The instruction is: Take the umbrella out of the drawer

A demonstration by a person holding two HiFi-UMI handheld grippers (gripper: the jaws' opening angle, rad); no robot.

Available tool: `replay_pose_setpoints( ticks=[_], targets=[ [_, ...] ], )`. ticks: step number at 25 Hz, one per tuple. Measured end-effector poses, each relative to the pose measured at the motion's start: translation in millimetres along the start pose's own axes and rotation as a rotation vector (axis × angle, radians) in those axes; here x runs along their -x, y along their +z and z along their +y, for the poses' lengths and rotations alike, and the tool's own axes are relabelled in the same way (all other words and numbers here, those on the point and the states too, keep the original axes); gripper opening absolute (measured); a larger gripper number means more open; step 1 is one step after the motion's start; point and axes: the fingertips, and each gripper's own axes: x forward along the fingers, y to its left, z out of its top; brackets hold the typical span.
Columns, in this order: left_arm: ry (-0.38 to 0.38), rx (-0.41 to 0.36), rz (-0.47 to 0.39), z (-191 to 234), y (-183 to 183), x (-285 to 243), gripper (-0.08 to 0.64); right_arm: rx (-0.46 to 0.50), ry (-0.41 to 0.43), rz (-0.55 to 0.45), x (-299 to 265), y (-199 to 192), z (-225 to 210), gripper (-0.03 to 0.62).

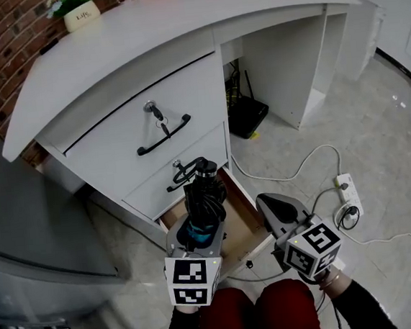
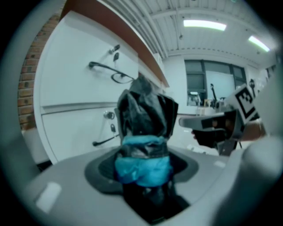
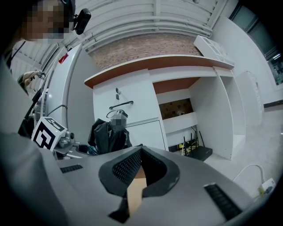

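Head view: a white curved desk (image 1: 178,25) stands against a brick wall, with a potted plant (image 1: 81,15) on its far corner. Two closed drawers have black handles and keys. Below them the bottom drawer (image 1: 246,230) is pulled open, showing its wooden inside. The left gripper (image 1: 197,232) grasps a folded black umbrella (image 1: 206,196), held upright above the open drawer and clear of it. The right gripper (image 1: 276,207) is just to its right, its jaws clenched on nothing. A white power strip (image 1: 347,188) lies on the floor.

Left gripper view: the jaws clamp the umbrella (image 2: 146,123) around its lower part, where bright blue fabric shows. Its black folds rise in front of the closed drawers. The right gripper (image 2: 208,128) shows at the right.

Right gripper view: the jaws meet at their tips with nothing between them. The umbrella (image 3: 108,137) is to the left, in front of the desk (image 3: 154,62).
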Motion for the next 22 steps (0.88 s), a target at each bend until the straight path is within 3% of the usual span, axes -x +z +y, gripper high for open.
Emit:
replay_pose_setpoints(
  ticks=[14, 22],
  targets=[
    [0.035, 0.030, -0.137, 16.4, 39.9, 60.2, 0.265, 0.000, 0.077, -0.086, 13.5, 38.9, 34.2, -0.003],
    [0.046, 0.035, -0.219, 19.4, 63.6, 97.3, 0.265, 0.047, 0.108, -0.106, 28.3, 56.1, 50.8, -0.003]
  ],
)
